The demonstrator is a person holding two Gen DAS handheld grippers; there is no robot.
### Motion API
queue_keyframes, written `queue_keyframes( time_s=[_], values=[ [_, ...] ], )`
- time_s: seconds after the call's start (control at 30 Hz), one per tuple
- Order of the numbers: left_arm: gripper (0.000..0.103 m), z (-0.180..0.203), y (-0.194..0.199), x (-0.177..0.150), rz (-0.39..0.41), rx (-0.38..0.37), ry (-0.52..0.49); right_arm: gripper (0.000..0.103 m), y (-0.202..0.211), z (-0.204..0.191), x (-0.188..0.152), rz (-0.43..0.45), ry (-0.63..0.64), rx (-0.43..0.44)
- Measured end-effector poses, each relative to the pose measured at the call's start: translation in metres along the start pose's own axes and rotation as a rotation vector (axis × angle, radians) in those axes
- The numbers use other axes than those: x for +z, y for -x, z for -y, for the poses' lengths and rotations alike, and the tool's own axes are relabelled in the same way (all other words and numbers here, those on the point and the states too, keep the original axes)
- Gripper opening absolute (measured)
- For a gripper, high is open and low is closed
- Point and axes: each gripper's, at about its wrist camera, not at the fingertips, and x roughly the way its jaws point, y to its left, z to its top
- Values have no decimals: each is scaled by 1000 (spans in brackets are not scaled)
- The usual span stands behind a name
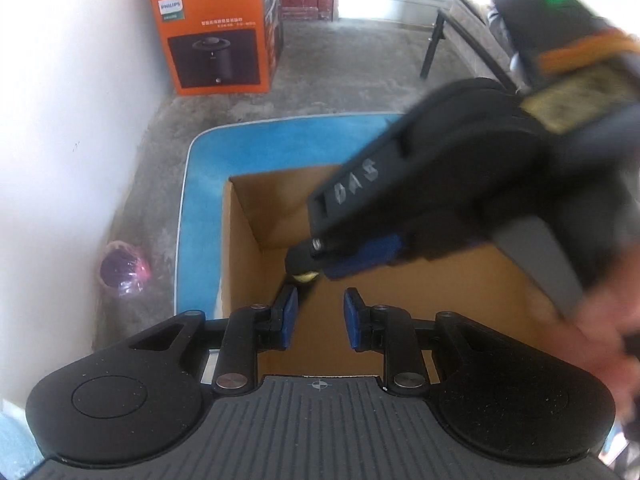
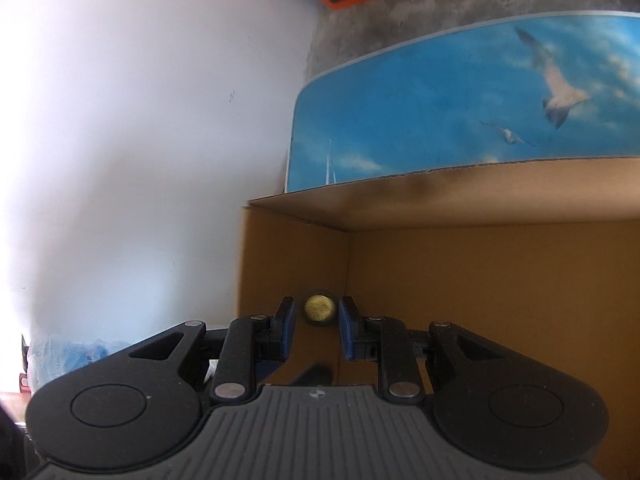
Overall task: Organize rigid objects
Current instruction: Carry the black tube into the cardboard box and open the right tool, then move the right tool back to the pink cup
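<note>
Item 1. Left gripper [image 1: 321, 316]: I have it over the open cardboard box [image 1: 244, 240]. The jaws stand a little apart with nothing between them.

Item 2. Right gripper [image 2: 317, 320]: it is angled down into the same box, crossing just ahead of the left one. Its jaws are narrowly apart and flank a dark cylinder with a brass end [image 2: 319, 307]. I cannot tell whether the pads press on the cylinder or only frame it.

Item 3. Cylinder, location: low in the box, close to an inner corner, at the right gripper's tips.

Item 4. Box: it sits on a blue printed tabletop [image 2: 400, 120], near its edge by the white wall.

Risks, as I judge them:
- If the cylinder is pinched only at the tips, it could slip and roll, because it is round and smooth.
- The two grippers are close together above the box, so a careless sweep could knock one against the other.
- Either gripper could catch the thin cardboard wall and drag the box towards the table edge.
- Letting go too high could make the cylinder bounce or tip over.
</note>
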Motion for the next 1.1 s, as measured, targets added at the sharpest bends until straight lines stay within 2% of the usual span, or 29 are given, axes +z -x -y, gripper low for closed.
queue_keyframes(
  time_s=[0.23, 0.4, 0.6, 0.77, 0.87, 1.03, 1.1],
  values=[
    [25, -3, 18, -5, 51, -20, 42, 27, -18, 2, 17, 33, -4, -9],
    [28, -8, 55, -17, 132, -57, 91, 27, 23, -6, -1, 116, 27, 13],
    [30, -14, 93, -42, 191, -122, 139, 27, 106, -10, -57, 220, 14, 48],
    [31, -20, 109, -68, 172, -169, 199, 28, 165, -15, -123, 259, -2, 90],
    [32, -21, 110, -86, 156, -173, 234, 28, 170, -9, -160, 230, -4, 56],
    [32, -29, 107, -114, 123, -223, 418, 29, 146, 20, -209, 165, -57, -45],
    [32, -24, 101, -120, 104, -189, 416, 29, 133, 33, -222, 149, -96, -72]
  ],
)
